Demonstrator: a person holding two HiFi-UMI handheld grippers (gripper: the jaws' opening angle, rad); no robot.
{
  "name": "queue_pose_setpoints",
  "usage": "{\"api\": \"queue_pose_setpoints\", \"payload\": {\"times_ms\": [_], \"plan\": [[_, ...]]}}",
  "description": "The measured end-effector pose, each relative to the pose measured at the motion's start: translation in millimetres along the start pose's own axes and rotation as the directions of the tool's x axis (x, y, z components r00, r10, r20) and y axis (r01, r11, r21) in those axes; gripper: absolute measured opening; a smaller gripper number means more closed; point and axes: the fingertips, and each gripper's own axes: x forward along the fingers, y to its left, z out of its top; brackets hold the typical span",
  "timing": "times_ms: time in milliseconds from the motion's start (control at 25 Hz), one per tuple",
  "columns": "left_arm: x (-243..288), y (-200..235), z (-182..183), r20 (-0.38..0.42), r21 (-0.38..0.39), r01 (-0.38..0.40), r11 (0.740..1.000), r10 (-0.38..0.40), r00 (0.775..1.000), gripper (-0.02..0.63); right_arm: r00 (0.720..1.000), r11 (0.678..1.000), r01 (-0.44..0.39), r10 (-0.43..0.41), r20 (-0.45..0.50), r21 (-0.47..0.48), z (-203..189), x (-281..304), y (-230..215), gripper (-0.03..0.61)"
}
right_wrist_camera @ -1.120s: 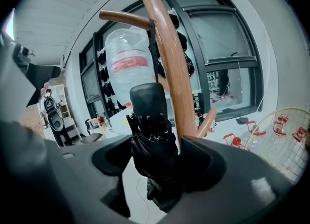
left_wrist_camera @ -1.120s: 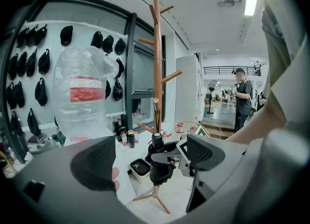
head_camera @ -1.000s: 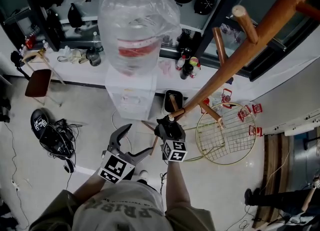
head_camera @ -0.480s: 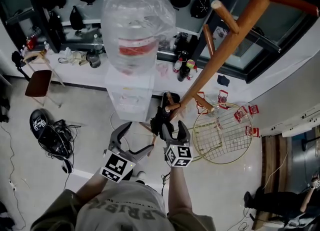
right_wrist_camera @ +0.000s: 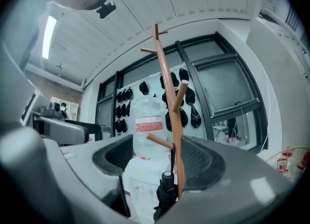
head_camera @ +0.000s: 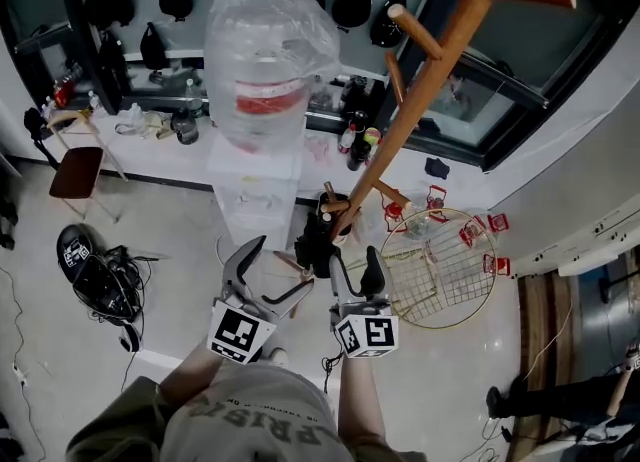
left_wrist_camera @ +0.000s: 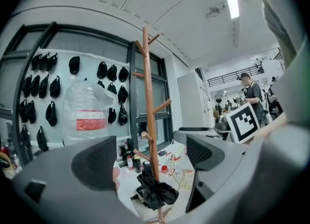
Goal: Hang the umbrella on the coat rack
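A black folded umbrella hangs by its strap from a low peg of the wooden coat rack. In the left gripper view the umbrella dangles beside the rack's pole; the right gripper view shows the umbrella against the pole. My right gripper is open and empty, a short way back from the umbrella. My left gripper is open and empty too, to the left of it. Both point about level at the rack.
A water dispenser with a plastic-wrapped bottle stands just left of the rack. A round gold wire grid lies on the floor to the right. A chair and cables are at far left. A person stands far off.
My right gripper has drawn back from the umbrella and risen, jaws still apart. The umbrella stays hanging on the low peg. My left gripper has lifted a little.
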Motion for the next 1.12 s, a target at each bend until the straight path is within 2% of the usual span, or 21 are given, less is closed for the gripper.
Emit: {"api": "queue_pose_setpoints", "payload": {"times_ms": [200,280,360,400,440,520,600,640,800,1120], "plan": [[-2.0,-7.5,23.5,0.092,0.04,-0.035,0.999,0.031,0.995,0.457,0.997,0.995,0.053,-0.047,0.067,-0.088,40.8,-22.1,4.4,0.298],[-4.2,-7.3,30.1,0.124,0.042,-0.059,0.997,0.054,0.991,0.428,0.995,0.991,0.073,-0.064,0.08,-0.111,49.9,-29.3,4.7,0.277],[-7.4,-4.2,41.7,0.184,0.048,-0.097,0.994,0.087,0.979,0.264,0.994,0.989,0.083,-0.073,0.085,-0.12,55.4,-34.6,5.1,0.204],[-8.8,-2.8,46.3,0.205,0.046,-0.114,0.992,0.102,0.973,0.215,0.994,0.989,0.085,-0.074,0.086,-0.123,57.8,-36.1,5.8,0.19],[-9.4,-2.1,49.4,0.215,0.045,-0.123,0.991,0.111,0.97,0.191,0.993,0.988,0.086,-0.075,0.086,-0.129,60.2,-37.4,6.6,0.189],[-10.1,-1.8,53.1,0.223,0.037,-0.133,0.99,0.122,0.967,0.129,0.993,0.985,0.093,-0.081,0.089,-0.147,64.8,-40.2,7.9,0.126],[-11.5,-1.4,54.0,0.229,0.034,-0.148,0.988,0.137,0.964,0.074,0.991,0.982,0.104,-0.09,0.099,-0.155,67.8,-44.0,8.4,0.122],[-11.9,-0.9,53.4,0.226,0.039,-0.157,0.987,0.145,0.963,0.055,0.99,0.982,0.109,-0.093,0.107,-0.155,69.1,-45.7,8.4,0.071],[-11.1,1.0,53.9,0.222,0.048,-0.174,0.984,0.159,0.962,0.02,0.987,0.979,0.117,-0.097,0.128,-0.165,76.6,-48.1,9.9,0.006],[-14.8,3.9,67.8,0.279,-0.012,-0.173,0.985,0.17,0.945,0.011,0.979,0.97,0.143,-0.11,0.17,-0.198,97.0,-49.0,14.7,0.002]]}}
